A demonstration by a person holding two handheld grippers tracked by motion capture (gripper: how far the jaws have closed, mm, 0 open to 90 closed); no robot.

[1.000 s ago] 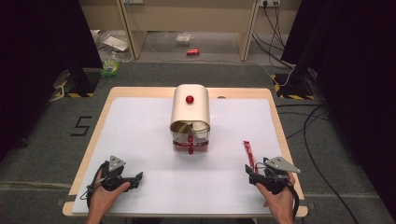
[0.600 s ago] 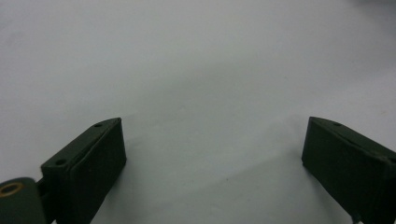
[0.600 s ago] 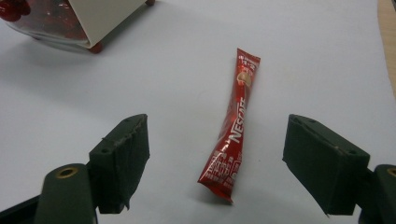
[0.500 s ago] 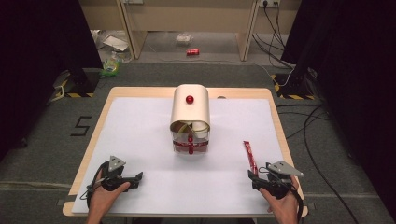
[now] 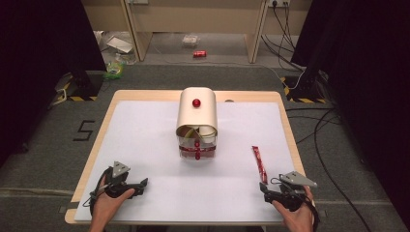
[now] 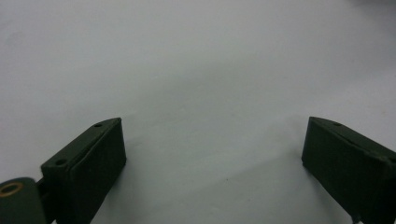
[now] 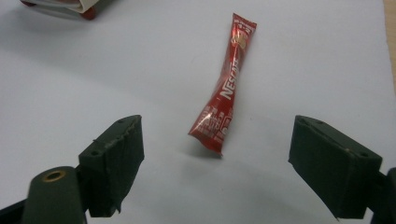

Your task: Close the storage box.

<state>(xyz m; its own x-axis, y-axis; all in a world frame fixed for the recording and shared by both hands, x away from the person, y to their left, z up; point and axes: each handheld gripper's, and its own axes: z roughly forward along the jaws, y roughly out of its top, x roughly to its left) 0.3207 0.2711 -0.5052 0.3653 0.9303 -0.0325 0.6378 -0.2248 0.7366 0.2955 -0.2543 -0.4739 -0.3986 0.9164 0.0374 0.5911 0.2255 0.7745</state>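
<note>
A red Nescafé sachet (image 5: pixel 259 162) lies flat on the white table cover (image 5: pixel 145 135) at the right, pointing away from me. My right gripper (image 5: pixel 267 192) sits just behind its near end, low over the table. In the right gripper view the sachet (image 7: pixel 229 88) runs up the middle. Its near end reaches in between the tips of my right gripper (image 7: pixel 217 121), and neither pad touches it. Those jaws have just been opening and stand wide. My left gripper (image 5: pixel 140 186) rests at the near left, open over bare cover (image 6: pixel 215 122).
A beige round-topped container (image 5: pixel 197 113) with a red knob (image 5: pixel 196 103) stands at the table's middle, with red-trimmed items at its open front; its corner (image 7: pixel 70 5) shows in the right gripper view. The table's wooden edge (image 5: pixel 289 140) runs close to the sachet's right.
My right gripper has drawn back a little toward the near edge, away from the sachet's near end. The left gripper and the sachet have stayed where they were.
</note>
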